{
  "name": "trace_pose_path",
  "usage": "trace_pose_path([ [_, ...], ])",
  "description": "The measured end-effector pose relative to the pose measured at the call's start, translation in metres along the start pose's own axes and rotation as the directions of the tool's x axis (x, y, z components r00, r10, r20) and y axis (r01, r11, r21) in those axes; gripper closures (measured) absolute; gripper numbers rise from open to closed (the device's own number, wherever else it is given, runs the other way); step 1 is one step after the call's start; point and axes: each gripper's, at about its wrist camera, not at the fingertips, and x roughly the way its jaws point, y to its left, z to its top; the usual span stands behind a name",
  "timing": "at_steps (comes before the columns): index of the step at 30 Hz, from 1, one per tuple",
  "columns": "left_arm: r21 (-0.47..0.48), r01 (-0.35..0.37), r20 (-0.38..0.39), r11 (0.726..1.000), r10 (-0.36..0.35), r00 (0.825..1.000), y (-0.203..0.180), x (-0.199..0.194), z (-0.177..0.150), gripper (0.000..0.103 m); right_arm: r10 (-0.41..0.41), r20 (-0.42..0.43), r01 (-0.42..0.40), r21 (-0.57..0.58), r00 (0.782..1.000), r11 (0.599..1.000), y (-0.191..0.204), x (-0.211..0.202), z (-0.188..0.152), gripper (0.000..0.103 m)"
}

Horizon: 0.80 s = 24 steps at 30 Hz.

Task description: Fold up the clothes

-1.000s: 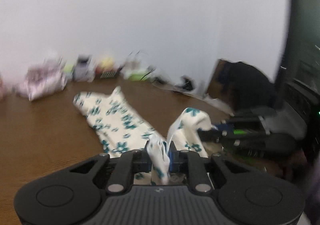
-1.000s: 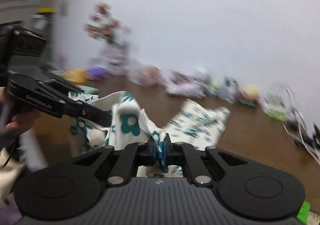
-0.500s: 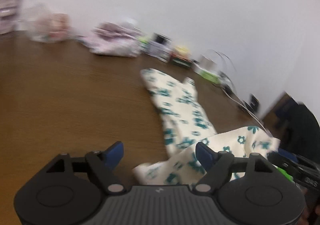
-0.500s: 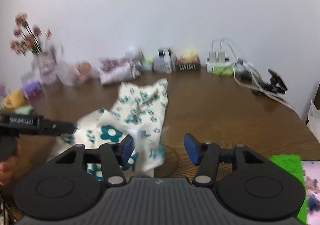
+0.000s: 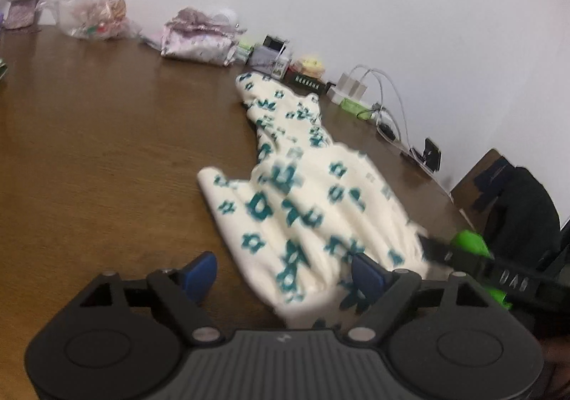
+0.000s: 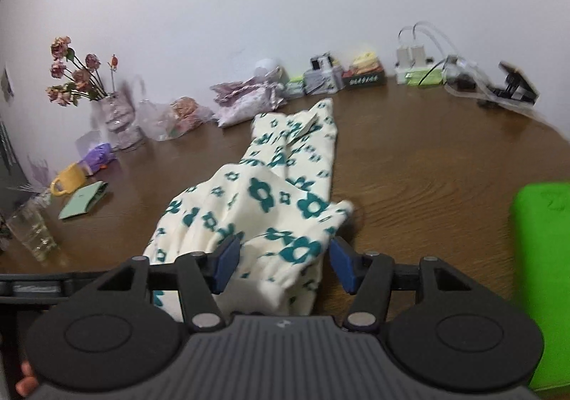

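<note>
surface: brown wooden table (image 6: 445, 165) | on it: floral garment (image 6: 270, 193), yellow mug (image 6: 67, 179), green wallet (image 6: 83, 200)

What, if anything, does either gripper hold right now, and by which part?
Nothing. The left gripper and right gripper are both open, and the flowered garment lies loose on the table between their fingers.

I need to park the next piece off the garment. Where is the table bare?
Bare wood lies left of the floral garment up to the clutter row along the wall, and right of it between garment and green pad. Crowded: the wall edge, and the far left around the yellow cup and glass.
</note>
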Motion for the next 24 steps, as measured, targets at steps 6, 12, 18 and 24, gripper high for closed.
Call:
trace_pose_path([
  [6, 0.023, 0.105, -0.049, 0.994, -0.104, 0.993, -0.002, -0.004, 0.002, 0.09, 0.111, -0.052, -0.104, 0.109, 0.993, 0.988, -0.012, 0.009, -0.004, 0.089],
  [12, 0.094, 0.184, -0.069, 0.978, -0.178, 0.982, -0.005, -0.027, -0.002, 0.091, 0.212, -0.128, -0.201, 0.093, 0.969, 0.975, -0.002, -0.034, -0.019, 0.092],
  [18, -0.016, 0.008, 0.016, 1.0, -0.007, 1.0, 0.002, -0.039, 0.006, 0.031, 0.081, -0.045, -0.076, 0.097, 0.996, 0.992, -0.004, -0.07, -0.022, 0.063],
  [24, 0.038, 0.049, 0.001, 0.998, -0.049, 0.999, -0.018, -0.03, 0.01, 0.029, 0.072, 0.021, -0.071, -0.021, 0.997, 0.997, 0.021, -0.073, -0.011, 0.032],
])
